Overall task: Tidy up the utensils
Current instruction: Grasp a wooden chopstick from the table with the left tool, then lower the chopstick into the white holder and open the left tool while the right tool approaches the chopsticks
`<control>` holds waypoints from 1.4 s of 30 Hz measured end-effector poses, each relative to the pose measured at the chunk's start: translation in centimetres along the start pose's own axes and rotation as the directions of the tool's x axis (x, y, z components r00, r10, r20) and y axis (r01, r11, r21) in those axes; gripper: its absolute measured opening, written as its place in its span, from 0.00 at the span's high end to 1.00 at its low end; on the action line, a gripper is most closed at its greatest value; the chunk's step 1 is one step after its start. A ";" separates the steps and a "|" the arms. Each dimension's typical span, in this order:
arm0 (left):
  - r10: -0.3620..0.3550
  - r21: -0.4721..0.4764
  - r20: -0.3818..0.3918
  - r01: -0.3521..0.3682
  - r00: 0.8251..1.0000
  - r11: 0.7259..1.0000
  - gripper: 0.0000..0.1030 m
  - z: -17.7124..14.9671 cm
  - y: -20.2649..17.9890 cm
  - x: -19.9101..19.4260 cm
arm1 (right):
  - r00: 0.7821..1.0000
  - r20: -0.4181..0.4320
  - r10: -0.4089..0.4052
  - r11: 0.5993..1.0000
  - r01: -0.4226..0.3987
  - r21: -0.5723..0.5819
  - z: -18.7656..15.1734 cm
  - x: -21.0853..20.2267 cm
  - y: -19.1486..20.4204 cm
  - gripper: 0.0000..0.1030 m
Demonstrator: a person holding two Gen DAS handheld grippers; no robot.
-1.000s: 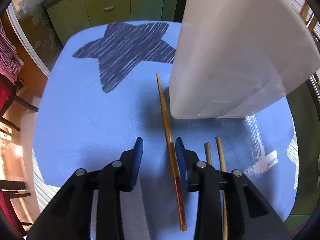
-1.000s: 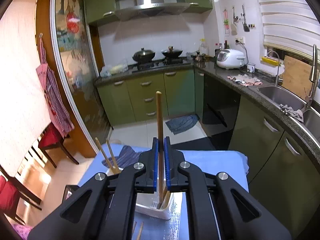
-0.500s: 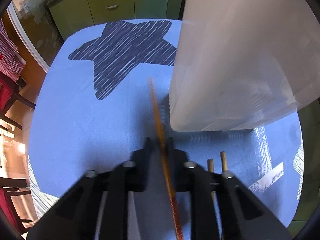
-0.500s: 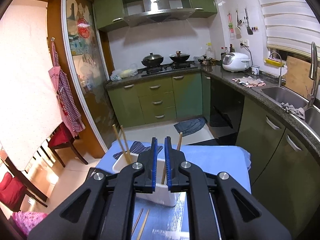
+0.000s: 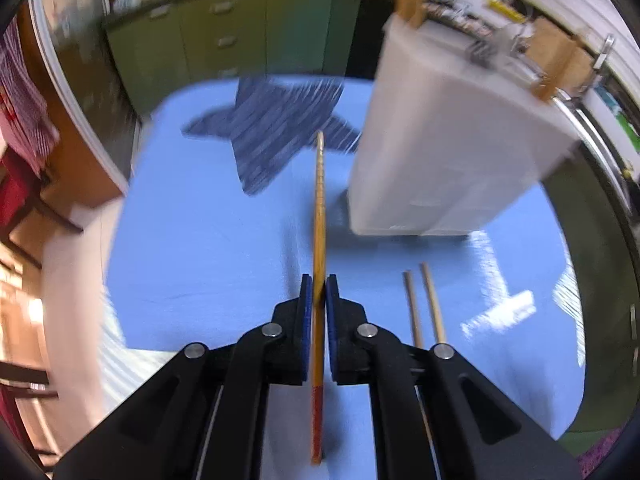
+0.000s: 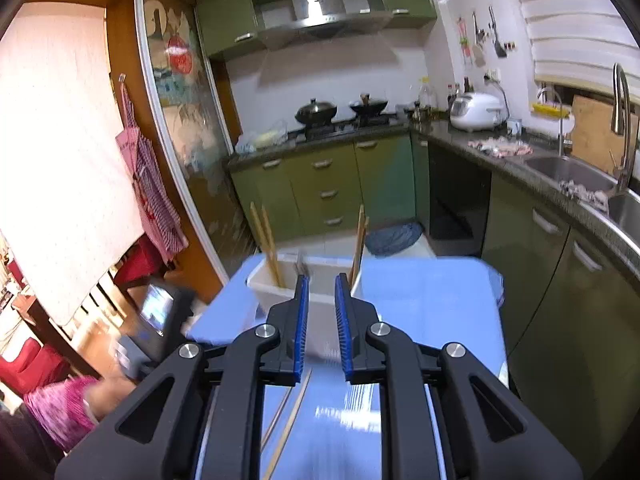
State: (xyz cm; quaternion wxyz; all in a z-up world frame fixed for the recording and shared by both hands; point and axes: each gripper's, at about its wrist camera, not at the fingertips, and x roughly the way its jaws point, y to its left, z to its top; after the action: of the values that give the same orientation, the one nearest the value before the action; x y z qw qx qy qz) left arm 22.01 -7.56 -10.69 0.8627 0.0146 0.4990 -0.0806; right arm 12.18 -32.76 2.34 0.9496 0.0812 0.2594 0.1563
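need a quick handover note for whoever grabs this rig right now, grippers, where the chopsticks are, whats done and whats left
Left gripper: shut on a long wooden chopstick with a red end, lifted off the blue star-print tablecloth.
Right gripper: jaws have just been opening, nothing between them, facing the white plastic utensil holder.
Done: several wooden chopsticks stand in the holder.
Left: put the held chopstick into the holder, then pick up the two plain wooden chopsticks lying on the cloth beside the left gripper.

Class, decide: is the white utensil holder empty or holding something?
Holding something: chopsticks stand upright inside the white utensil holder, poking above its rim.
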 end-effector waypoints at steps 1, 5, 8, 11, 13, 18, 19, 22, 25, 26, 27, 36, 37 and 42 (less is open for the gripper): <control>-0.006 0.017 0.033 0.006 0.999 1.000 0.93 -0.1 -0.1 -1.5 | 1.000 -0.020 0.005 1.000 -0.005 0.007 -1.1 0.1 -0.1 0.82; -0.019 0.067 0.134 0.010 0.991 0.998 0.93 -0.4 -0.8 -6.2 | 0.996 -0.088 -0.008 0.999 0.011 0.037 -4.9 1.0 -0.9 0.74; -0.047 0.089 0.179 0.031 0.983 0.996 0.93 -0.5 -1.5 -9.0 | 0.991 -0.132 -0.029 0.997 0.039 0.074 -7.8 1.7 -2.3 0.74; -0.074 0.113 0.211 0.051 0.975 0.992 0.93 -0.3 -2.4 -11.3 | 0.983 -0.172 -0.066 0.990 0.086 0.115 -10.4 2.3 -4.0 0.74; -0.098 0.131 0.232 0.068 0.968 0.989 0.93 0.6 -3.1 -13.0 | 0.978 -0.196 -0.073 0.983 0.104 0.150 -12.0 2.5 -5.1 0.74; -0.134 0.164 0.262 0.093 0.956 0.982 0.93 3.4 -4.4 -15.5 | 0.969 -0.234 -0.077 0.972 0.125 0.200 -14.6 2.9 -7.1 0.74; -0.134 0.168 0.270 0.090 0.953 0.982 0.93 4.2 -4.7 -16.1 | 0.966 -0.245 -0.077 0.971 0.128 0.201 -15.0 3.1 -7.3 0.74; -0.130 0.178 0.295 0.080 0.947 0.981 0.93 6.0 -5.6 -17.3 | 0.957 -0.284 -0.067 0.975 0.123 0.185 -15.3 4.5 -6.8 0.74; -0.120 0.178 0.338 0.061 0.933 0.982 0.93 7.7 -6.3 -18.5 | 0.946 -0.319 -0.055 0.983 0.108 0.150 -15.4 6.4 -5.3 0.74; -0.114 0.173 0.352 0.055 0.929 0.983 0.93 8.3 -6.5 -18.7 | 0.944 -0.325 -0.051 0.984 0.104 0.147 -15.4 6.8 -5.0 0.74; -0.109 0.169 0.363 0.050 0.925 0.984 0.93 8.8 -6.7 -18.8 | 0.942 -0.333 -0.048 0.985 0.100 0.141 -15.5 7.3 -4.6 0.74; -0.057 0.137 0.397 0.002 0.916 0.991 0.93 12.2 -6.9 -16.4 | 0.908 -0.417 -0.052 0.990 0.102 0.098 -16.1 12.1 -2.0 0.74; -0.051 0.133 0.387 -0.001 0.920 0.991 0.93 12.4 -6.8 -15.7 | 0.905 -0.422 -0.052 0.991 0.100 0.094 -16.0 12.4 -1.7 0.74; -0.038 0.124 0.339 -0.005 0.940 0.992 0.93 12.7 -6.3 -12.2 | 0.898 -0.436 -0.066 0.991 0.110 0.075 -15.2 13.4 -0.9 0.74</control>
State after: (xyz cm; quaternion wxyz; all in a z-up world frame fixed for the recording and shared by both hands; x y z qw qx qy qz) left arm 25.95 -13.56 6.56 0.9328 0.0492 0.3363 -0.1197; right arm 15.47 -27.99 -17.09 0.8695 0.0789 0.4740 0.1144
